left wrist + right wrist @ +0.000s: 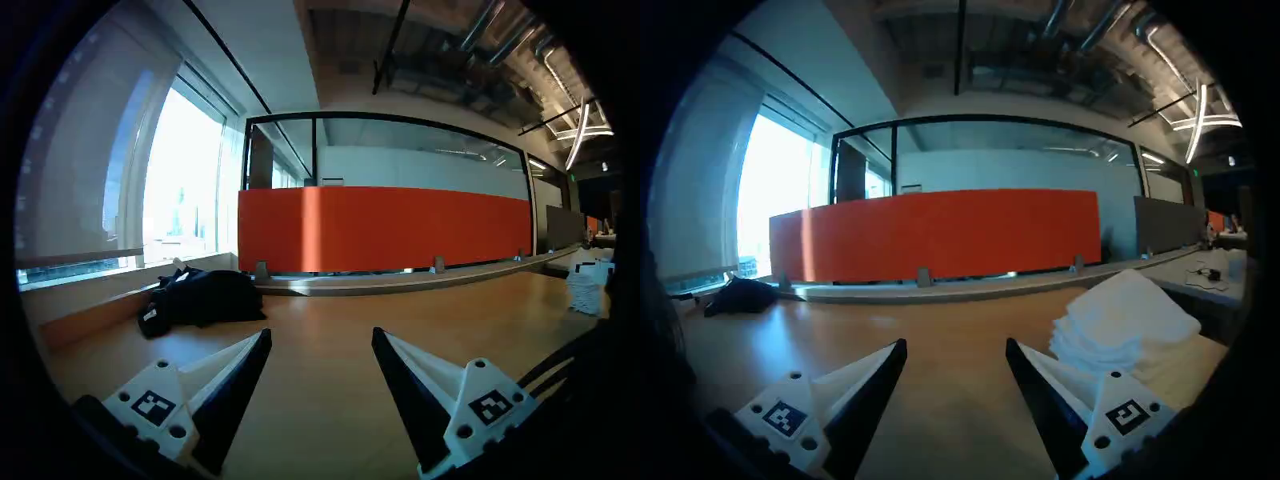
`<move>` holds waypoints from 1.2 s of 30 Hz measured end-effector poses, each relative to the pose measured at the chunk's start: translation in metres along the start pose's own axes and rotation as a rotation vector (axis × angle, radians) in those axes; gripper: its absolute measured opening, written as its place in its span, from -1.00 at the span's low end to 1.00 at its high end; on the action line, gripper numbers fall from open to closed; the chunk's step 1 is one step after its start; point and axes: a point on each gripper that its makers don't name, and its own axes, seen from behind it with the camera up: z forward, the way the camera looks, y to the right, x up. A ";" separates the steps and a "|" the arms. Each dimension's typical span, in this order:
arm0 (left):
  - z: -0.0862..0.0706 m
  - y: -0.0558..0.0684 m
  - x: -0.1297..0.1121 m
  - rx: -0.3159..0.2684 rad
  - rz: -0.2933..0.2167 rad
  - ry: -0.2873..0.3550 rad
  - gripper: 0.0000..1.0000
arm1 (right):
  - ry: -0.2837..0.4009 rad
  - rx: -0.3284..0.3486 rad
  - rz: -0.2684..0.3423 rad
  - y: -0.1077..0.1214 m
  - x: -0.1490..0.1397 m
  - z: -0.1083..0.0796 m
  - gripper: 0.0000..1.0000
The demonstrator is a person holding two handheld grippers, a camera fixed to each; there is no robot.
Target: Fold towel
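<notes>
A stack of folded white towels rests on the wooden table, just right of and beyond my right gripper. That gripper is open, low over the table, with nothing between its fingers. In the left gripper view the same white stack appears small at the far right edge. My left gripper is open too, hovering low over bare wood with an empty gap between its fingers.
A black bag lies on the table near the window; it shows far left in the right gripper view. An orange partition runs along the table's far edge. Another desk with cables stands at the right.
</notes>
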 end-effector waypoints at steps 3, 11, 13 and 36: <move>0.000 0.000 0.000 0.000 0.000 0.000 0.86 | 0.003 0.007 -0.003 -0.002 -0.001 0.000 0.91; 0.000 0.001 0.000 0.000 0.000 0.000 0.86 | 0.013 0.012 -0.015 -0.007 0.000 -0.002 0.91; 0.000 0.000 0.000 0.000 0.000 0.000 0.86 | 0.015 0.015 -0.018 -0.009 0.001 -0.002 0.91; 0.000 0.000 0.000 0.000 0.000 0.000 0.85 | 0.026 0.029 -0.063 -0.019 0.000 -0.004 1.00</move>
